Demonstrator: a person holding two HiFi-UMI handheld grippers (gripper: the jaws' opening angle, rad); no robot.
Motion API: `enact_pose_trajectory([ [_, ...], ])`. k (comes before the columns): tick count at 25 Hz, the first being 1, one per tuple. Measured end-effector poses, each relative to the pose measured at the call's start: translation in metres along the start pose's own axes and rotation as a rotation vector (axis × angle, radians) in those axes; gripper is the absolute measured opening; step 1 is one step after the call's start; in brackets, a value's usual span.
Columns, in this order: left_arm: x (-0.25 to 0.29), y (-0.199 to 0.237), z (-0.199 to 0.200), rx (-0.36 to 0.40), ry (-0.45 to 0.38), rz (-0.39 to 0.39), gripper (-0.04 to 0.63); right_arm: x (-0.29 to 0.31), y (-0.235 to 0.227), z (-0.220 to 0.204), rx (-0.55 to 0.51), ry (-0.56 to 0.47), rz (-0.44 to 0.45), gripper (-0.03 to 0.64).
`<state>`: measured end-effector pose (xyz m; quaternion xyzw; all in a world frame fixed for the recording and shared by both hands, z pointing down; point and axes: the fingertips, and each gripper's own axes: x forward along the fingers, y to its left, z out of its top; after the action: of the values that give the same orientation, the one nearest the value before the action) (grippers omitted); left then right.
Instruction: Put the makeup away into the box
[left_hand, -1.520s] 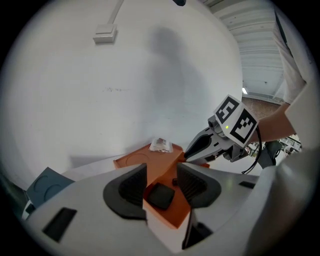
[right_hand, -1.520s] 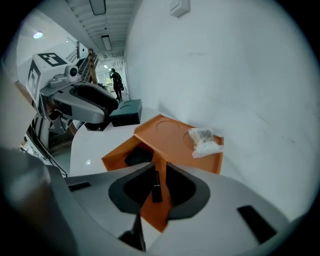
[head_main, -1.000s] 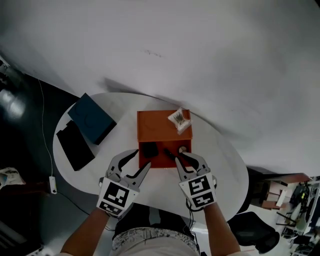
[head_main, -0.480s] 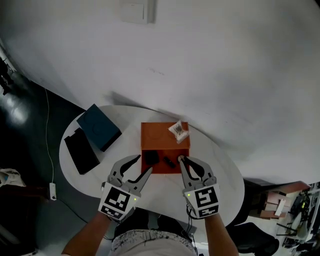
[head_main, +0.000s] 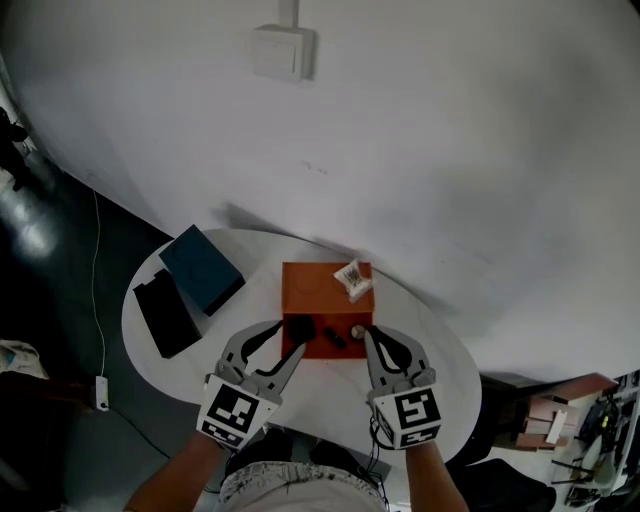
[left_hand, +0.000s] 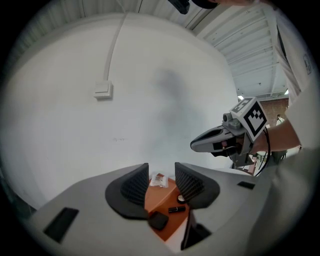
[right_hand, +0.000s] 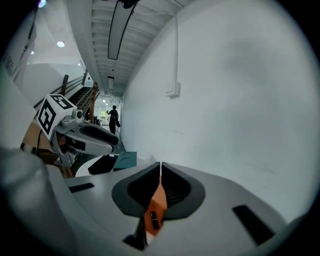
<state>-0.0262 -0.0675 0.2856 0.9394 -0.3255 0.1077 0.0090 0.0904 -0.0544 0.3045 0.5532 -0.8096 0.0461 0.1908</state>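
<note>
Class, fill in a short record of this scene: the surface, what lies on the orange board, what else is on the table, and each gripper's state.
Surface: white round table
On the orange board: black compact, black tube, small round item, clear packet
Off the board, at its left in the head view: teal box, black box
Left gripper: open, jaws just closing a little, nothing between them
Right gripper: shut, empty

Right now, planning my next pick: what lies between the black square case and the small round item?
A slim black tube, plain in the head view.
</note>
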Motion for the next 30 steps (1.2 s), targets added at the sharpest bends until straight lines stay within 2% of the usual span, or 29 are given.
enact_pose_trajectory([
  [10,-0.011,-0.009,0.024,0.008,-0.067,0.004,0.150,-0.023,-0.001,0.007,0.016,-0.028,-0.015,0.009],
  [18,-0.014,-0.009,0.028,-0.011,-0.089,0.025,0.112,-0.026,0.003,0.008,0.028,-0.046,-0.009,0.008],
  [30,-0.015,-0.011,0.032,0.001,-0.107,0.057,0.055,-0.027,0.009,0.012,0.055,-0.063,0.026,0.008],
])
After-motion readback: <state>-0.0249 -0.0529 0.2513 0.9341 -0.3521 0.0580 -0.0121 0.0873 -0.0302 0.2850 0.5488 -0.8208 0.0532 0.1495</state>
